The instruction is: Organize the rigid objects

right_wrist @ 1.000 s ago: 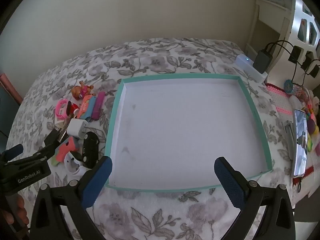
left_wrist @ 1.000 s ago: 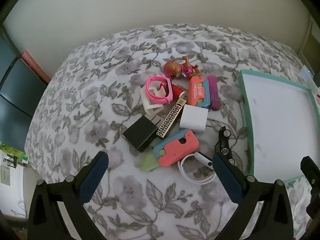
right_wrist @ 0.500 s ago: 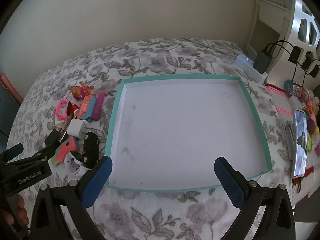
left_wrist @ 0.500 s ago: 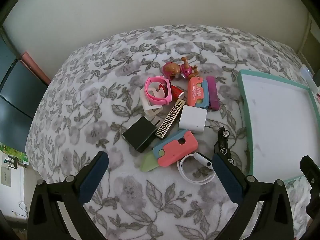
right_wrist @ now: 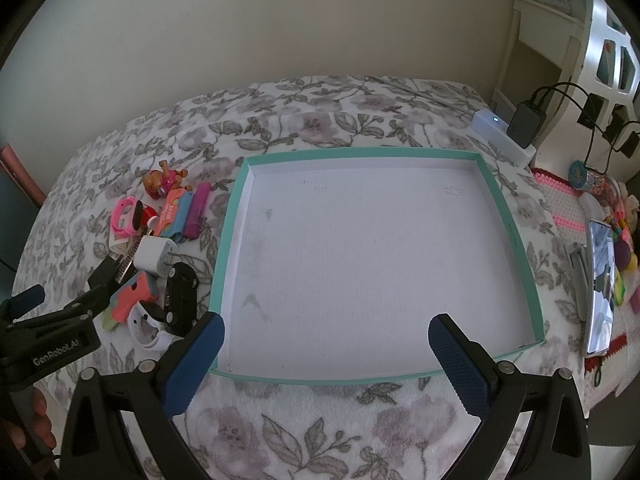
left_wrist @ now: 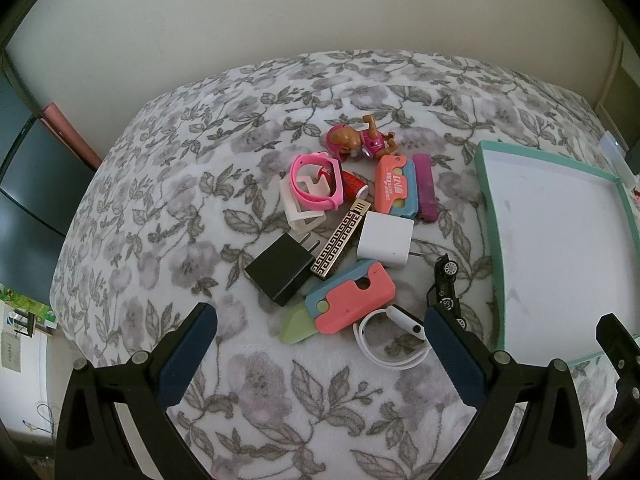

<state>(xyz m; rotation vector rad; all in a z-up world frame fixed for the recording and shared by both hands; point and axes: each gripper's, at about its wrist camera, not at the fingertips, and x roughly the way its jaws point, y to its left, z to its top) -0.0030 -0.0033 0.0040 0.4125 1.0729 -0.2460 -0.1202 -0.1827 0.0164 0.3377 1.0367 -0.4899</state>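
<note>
Both tools are released and hold nothing: the left tool (left_wrist: 318,328) hovers over the pile (left_wrist: 352,236) on the bed, likely choosing a first pick; the right tool (right_wrist: 326,338) waits above the tray (right_wrist: 230,216), at the pile's 3 o'clock

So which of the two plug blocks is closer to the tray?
The white charger. It lies right of the black charger, on the tray's side, with the patterned stick between them.
</note>
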